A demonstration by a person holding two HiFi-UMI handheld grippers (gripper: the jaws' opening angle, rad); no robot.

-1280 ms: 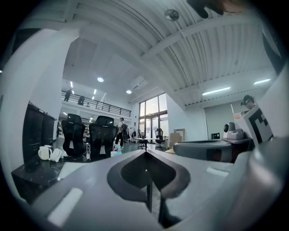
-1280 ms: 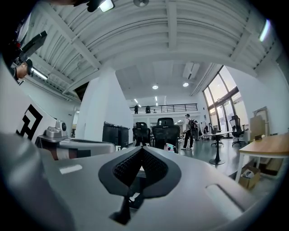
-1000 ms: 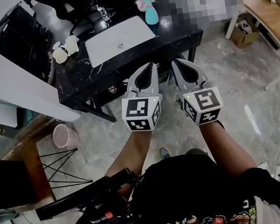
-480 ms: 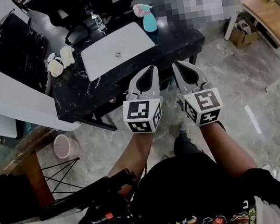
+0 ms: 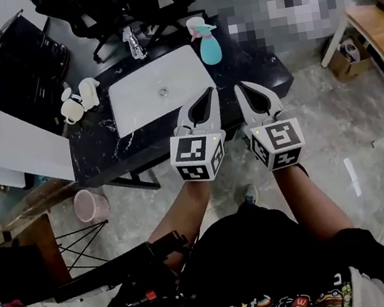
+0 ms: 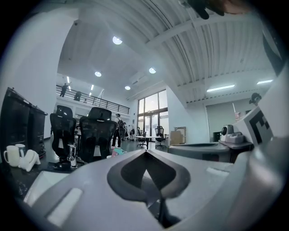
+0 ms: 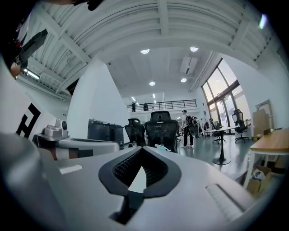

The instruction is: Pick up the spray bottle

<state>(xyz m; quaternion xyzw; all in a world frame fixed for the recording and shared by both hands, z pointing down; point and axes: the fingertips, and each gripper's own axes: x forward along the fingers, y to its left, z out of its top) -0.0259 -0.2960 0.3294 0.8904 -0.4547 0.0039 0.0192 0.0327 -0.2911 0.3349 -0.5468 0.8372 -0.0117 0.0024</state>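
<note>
Jaws on the left gripper (image 5: 210,93) and the right gripper (image 5: 239,88) are pressed together with nothing between them, side by side over the black counter (image 5: 104,145). The teal spray bottle (image 5: 209,45) stands at its far right, beside the white sink (image 5: 161,92).

Table (image 5: 97,146): black stone look, white-veined, glossy.
Sink (image 5: 161,92): white, smooth, faint sheen.
Spray bottle (image 5: 210,51): teal plastic body, pink plastic head, both smooth.
Mugs (image 5: 70,111): white, glossy, ceramic-looking.
Left tongs (image 5: 209,94): matt grey plastic; dark inner pads smooth.
Right tongs (image 5: 239,89): matt grey plastic; dark inner pads finely ribbed.
Floor (image 5: 332,127): grey stone look, polished and reflective.
Desk (image 5: 383,39): pale wood, matt.
Chairs (image 6: 97,137): black mesh backs.
</note>
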